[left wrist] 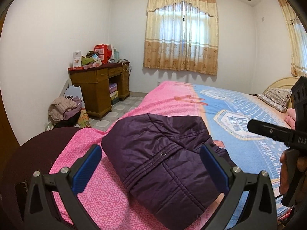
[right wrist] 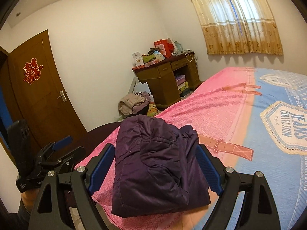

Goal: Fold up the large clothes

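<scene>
A dark purple padded jacket lies folded into a compact bundle on the pink part of the bedspread, near the bed's corner. My left gripper hovers over it, open, its blue pads wide on either side of the bundle and holding nothing. In the right wrist view the jacket sits between the spread blue pads of my right gripper, which is open and lifted off the cloth. The left gripper shows at that view's left edge. The right tool's black body shows at the left view's right edge.
A cluttered wooden desk stands in the far corner, with a heap of clothes on the floor beside it. A brown door is at left. A dark round seat sits by the bed's corner. A pillow lies at the headboard.
</scene>
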Motion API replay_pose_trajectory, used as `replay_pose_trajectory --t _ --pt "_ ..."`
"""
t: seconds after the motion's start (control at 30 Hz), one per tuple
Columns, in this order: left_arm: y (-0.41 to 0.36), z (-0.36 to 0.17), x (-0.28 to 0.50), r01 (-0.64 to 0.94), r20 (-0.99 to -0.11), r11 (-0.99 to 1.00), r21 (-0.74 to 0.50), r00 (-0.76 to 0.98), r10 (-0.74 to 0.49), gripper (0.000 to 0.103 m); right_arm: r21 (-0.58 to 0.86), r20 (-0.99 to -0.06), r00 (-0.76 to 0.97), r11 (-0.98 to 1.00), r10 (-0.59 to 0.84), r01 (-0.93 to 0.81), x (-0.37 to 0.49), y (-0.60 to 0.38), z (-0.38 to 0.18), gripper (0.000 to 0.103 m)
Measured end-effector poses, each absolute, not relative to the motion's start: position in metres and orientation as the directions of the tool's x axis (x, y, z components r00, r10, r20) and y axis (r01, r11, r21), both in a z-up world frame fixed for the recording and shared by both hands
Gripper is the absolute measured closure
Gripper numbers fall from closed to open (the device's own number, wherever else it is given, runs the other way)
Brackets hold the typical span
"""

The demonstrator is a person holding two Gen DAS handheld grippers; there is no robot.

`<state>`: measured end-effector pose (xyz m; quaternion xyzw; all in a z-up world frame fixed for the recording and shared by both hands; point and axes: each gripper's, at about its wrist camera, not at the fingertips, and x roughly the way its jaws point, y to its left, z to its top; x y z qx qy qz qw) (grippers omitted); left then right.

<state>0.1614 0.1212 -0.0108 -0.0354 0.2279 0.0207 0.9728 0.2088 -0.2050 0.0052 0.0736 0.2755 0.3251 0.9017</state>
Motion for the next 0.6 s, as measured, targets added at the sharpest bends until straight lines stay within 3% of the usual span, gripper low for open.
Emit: replay_pose_trajectory --t 0.6 --pt "0.12 -0.01 0.16 -0.065 -0.443 0.997 -0.045 0.896 0.038 0.0 0.269 -0.441 0.65 0.782 0.618 -0.562 0.19 -0.199 0.012 0.017"
